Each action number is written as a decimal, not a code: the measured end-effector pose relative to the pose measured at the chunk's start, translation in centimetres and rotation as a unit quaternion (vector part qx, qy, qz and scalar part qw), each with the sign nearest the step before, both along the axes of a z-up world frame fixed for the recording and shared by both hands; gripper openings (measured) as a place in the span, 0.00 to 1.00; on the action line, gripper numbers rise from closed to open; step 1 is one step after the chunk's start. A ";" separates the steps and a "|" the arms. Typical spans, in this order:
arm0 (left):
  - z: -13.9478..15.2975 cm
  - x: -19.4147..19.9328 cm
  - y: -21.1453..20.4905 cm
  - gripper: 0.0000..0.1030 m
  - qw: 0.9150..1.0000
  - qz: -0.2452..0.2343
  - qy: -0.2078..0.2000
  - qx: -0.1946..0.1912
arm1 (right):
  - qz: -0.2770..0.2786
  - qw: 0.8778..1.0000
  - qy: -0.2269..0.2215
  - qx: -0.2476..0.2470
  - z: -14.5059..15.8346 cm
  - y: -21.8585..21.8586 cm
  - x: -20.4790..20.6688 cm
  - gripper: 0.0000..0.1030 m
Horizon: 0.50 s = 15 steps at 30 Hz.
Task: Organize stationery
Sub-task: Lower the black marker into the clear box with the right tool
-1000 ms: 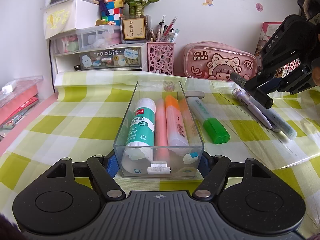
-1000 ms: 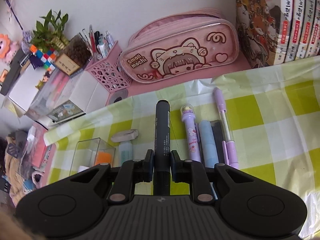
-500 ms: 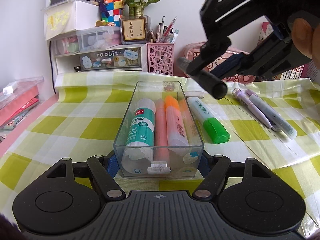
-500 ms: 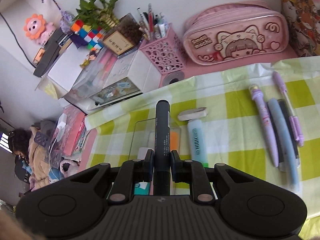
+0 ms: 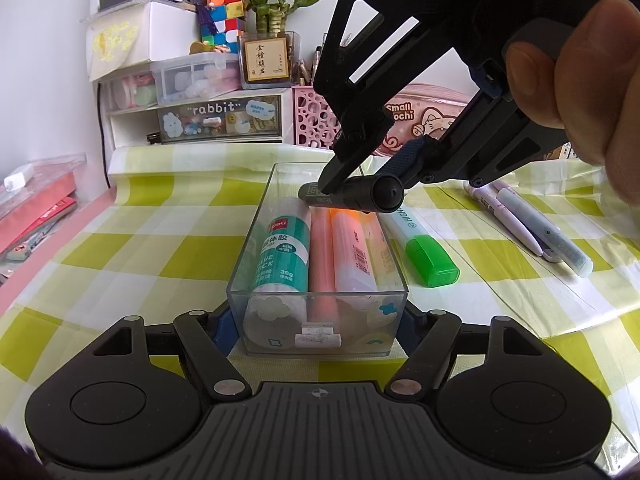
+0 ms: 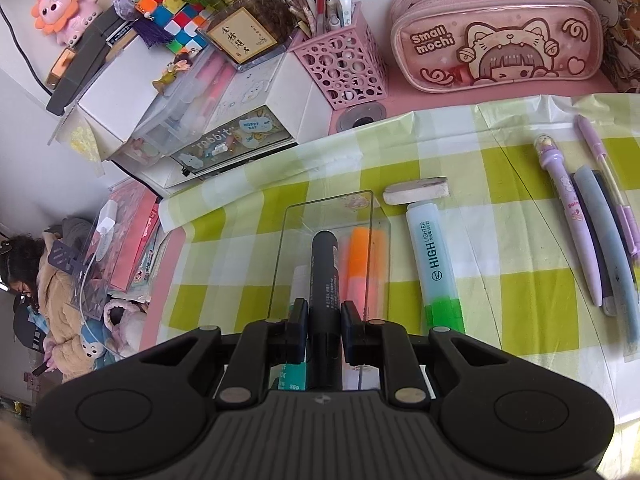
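Observation:
A clear plastic box (image 5: 250,248) lies lengthwise on the checked cloth, and my left gripper (image 5: 316,328) is shut on its near end, pads against both side walls. Inside lie a glue stick (image 5: 280,252), a pink pen (image 5: 320,256) and orange highlighters (image 5: 348,248). My right gripper (image 5: 364,184) hovers just above the box's far half, shut on a black marker (image 5: 352,196). In the right wrist view the marker (image 6: 325,264) points along the box (image 6: 328,204) between the gripper's (image 6: 325,320) pads.
A green-capped highlighter (image 6: 438,264) and a white eraser (image 6: 416,191) lie just right of the box. Several pens (image 6: 600,240) lie further right. At the back stand a pink pencil case (image 6: 496,32), a pink pen holder (image 6: 344,60) and a drawer unit (image 5: 192,120).
The right gripper carried the black marker leftward from above the pens to above the clear box. The left gripper and the box stayed put.

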<state>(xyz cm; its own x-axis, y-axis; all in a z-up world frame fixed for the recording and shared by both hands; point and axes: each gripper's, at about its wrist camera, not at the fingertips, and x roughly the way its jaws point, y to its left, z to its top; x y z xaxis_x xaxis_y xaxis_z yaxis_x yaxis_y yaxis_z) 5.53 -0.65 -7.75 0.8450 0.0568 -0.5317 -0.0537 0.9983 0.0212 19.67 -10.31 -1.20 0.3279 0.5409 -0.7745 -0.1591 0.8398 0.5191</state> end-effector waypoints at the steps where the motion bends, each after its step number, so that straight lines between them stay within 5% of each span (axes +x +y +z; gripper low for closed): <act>1: 0.0 0.0 0.0 0.70 1.000 0.000 0.000 0.000 | 0.003 1.000 -0.004 -0.008 0.0 0.2 -0.1 0.12; 15: 0.0 0.0 0.0 0.70 1.000 0.000 0.000 0.000 | 0.058 0.997 -0.017 -0.043 -0.4 2.1 -0.7 0.14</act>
